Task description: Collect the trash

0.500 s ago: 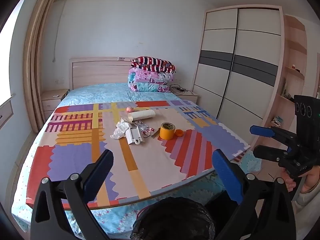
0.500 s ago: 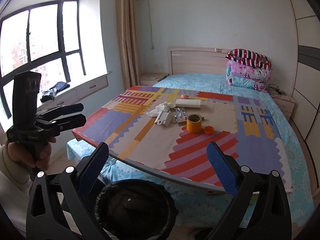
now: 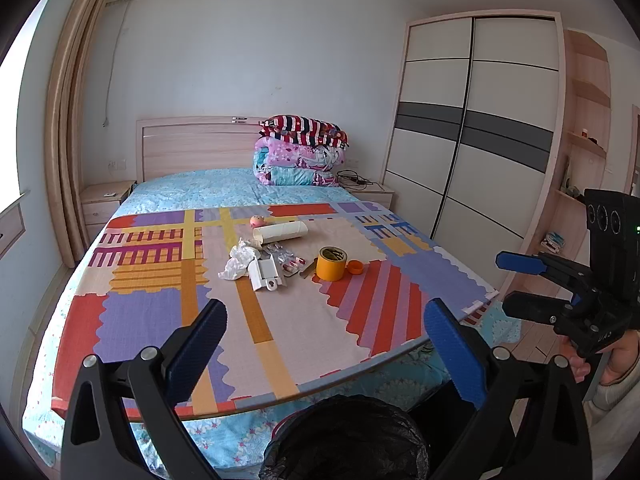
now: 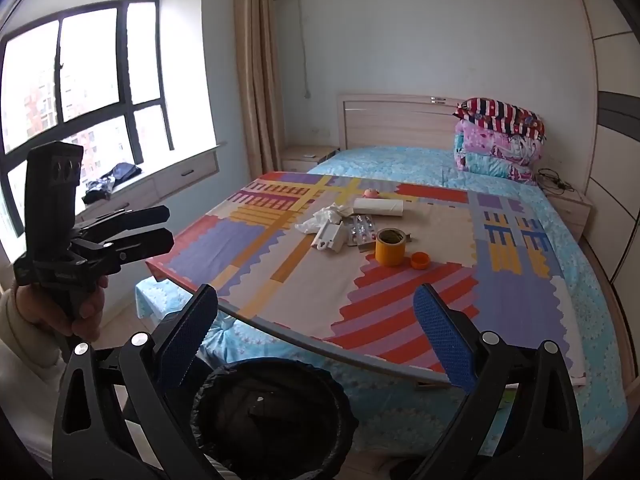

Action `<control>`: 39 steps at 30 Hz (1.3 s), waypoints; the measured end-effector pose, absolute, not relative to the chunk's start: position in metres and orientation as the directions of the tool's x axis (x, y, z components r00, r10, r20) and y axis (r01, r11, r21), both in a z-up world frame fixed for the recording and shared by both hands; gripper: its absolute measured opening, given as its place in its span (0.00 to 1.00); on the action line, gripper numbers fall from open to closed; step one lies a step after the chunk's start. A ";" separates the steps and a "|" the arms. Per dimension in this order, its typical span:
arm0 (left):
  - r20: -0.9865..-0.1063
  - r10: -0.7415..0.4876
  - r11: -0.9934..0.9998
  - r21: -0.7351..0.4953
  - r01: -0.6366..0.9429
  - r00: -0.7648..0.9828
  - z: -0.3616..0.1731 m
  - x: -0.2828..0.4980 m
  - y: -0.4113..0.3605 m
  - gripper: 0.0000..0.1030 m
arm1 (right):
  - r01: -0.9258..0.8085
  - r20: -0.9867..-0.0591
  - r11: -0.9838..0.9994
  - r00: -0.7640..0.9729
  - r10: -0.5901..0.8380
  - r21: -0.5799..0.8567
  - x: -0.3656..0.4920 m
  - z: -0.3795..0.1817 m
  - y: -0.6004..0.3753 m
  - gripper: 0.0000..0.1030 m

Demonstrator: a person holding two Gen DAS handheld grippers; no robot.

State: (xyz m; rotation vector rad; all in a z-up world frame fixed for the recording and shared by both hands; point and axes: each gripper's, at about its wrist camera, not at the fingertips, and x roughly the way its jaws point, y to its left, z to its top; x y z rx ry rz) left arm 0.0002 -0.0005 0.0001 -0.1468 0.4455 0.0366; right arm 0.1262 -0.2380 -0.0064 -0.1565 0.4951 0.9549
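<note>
The left gripper has its jaws wide apart with nothing in them, and the right gripper is just the same, both up in the air near the foot of the bed. Right below them on the floor stands a bin lined with a black bag. The trash sits farther off in a little bunch on the bright patterned mat on the bed: crumpled white tissue, a white box, pill packs, a paper tube, an orange tape roll and a small orange cap.
</note>
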 end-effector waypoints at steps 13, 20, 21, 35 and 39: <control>-0.428 -0.008 0.989 -0.135 -0.055 0.904 0.009 -0.001 -0.005 0.92 | -0.813 -0.472 0.575 0.475 0.742 0.086 0.126 -0.006 -0.238 0.96; -0.423 -0.015 0.990 -0.131 -0.045 0.906 0.007 -0.002 -0.005 0.92 | -0.820 -0.467 0.567 0.473 0.747 0.076 0.123 -0.004 -0.237 0.96; -0.423 -0.015 0.990 -0.131 -0.045 0.906 0.007 -0.002 -0.005 0.92 | -0.821 -0.466 0.566 0.473 0.748 0.076 0.122 -0.004 -0.237 0.96; -0.409 -0.024 0.991 -0.127 -0.032 0.912 0.009 -0.003 -0.006 0.92 | -0.828 -0.467 0.556 0.462 0.754 0.078 0.120 0.000 -0.236 0.96; -0.408 -0.025 0.991 -0.127 -0.030 0.912 0.008 -0.003 -0.006 0.92 | -0.827 -0.467 0.556 0.463 0.754 0.078 0.120 0.000 -0.235 0.96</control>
